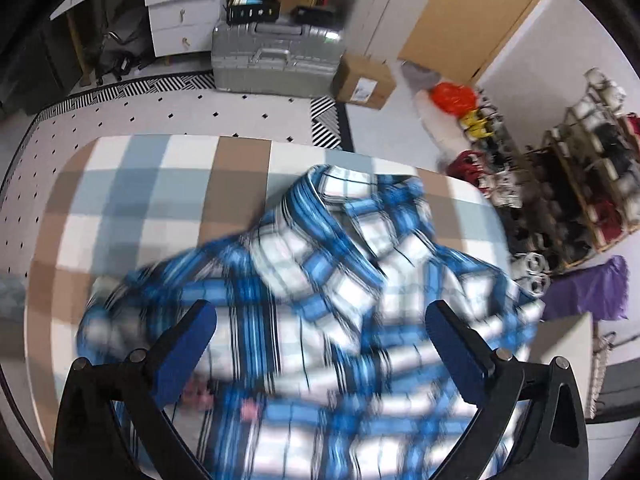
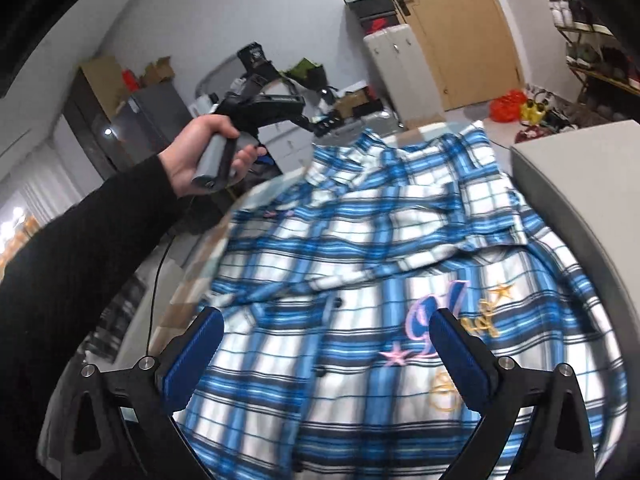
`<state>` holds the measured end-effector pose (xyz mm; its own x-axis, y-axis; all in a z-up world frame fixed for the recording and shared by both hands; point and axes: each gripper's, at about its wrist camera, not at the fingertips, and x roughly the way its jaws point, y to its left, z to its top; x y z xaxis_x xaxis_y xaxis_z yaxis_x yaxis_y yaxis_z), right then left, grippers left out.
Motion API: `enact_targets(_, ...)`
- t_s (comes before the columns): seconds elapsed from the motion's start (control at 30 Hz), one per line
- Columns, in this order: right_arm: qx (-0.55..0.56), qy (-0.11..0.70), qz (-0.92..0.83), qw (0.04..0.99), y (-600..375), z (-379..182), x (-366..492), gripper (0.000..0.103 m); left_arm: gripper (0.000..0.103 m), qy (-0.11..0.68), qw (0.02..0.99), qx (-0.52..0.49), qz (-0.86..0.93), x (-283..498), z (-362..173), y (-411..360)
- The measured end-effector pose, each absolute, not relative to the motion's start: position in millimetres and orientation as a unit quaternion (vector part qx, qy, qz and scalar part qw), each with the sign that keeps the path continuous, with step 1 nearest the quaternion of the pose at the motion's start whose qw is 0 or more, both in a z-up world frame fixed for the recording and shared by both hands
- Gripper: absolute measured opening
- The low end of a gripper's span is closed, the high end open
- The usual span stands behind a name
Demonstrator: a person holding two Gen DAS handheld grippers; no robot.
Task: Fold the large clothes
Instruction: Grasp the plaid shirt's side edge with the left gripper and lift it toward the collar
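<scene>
- Plaid shirt [image 2: 360, 280]: centre frame, rumpled on checked table [image 1: 160, 184].
- Left gripper [image 1: 320, 320], right gripper [image 2: 328, 344]: jaws fully spread, empty.
- Step: between folds, apparently.
- Next: pinch an edge.

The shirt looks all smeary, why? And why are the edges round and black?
In the left wrist view the plaid shirt is streaked by motion blur; in the right wrist view it is only slightly blurred, its embroidery readable. Both views are fisheye: straight lines bend, corners go black.

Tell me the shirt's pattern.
Blue, white and black plaid shirt, clearest in the right wrist view.
</scene>
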<state>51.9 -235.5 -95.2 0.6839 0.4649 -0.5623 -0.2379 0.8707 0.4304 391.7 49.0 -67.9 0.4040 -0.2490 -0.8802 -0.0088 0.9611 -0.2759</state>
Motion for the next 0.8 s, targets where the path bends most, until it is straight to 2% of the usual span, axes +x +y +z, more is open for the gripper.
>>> enact_targets(0.17,0.199,0.372,0.199,0.885,-253.3,-110.2,65.6,0.103,0.102,0.557,0.817,-0.140,-0.056,439.8,-100.5,52.5)
enact_targets(0.33,0.180,0.379,0.204,0.884,-252.3,-116.4,70.6,0.103,0.099,0.571,0.802,-0.165,-0.053,459.6,-124.1,63.5)
enact_targets(0.37,0.177,0.381,0.206,0.884,-251.9,-117.2,70.9,0.103,0.092,0.575,0.800,-0.163,-0.054,459.0,-122.4,62.0)
enact_targets(0.43,0.168,0.386,0.203,0.884,-251.4,-120.6,71.7,0.103,0.045,0.583,0.795,-0.158,-0.062,458.2,-126.9,59.8)
enact_targets(0.47,0.166,0.387,0.202,0.884,-251.9,-121.6,71.8,0.103,0.041,0.579,0.799,-0.146,-0.063,455.3,-125.9,58.4)
enact_targets(0.5,0.167,0.386,0.201,0.885,-253.1,-122.1,71.6,0.103,0.028,0.571,0.807,-0.134,-0.064,451.5,-120.4,57.1)
enact_targets(0.53,0.168,0.386,0.200,0.885,-254.0,-121.9,71.1,0.103,0.007,0.570,0.810,-0.123,-0.064,449.2,-120.0,56.6)
enact_targets(0.8,0.160,0.371,0.191,0.895,-251.0,-115.3,67.2,0.103,0.004,0.486,0.864,-0.078,-0.105,385.9,-73.4,65.4)
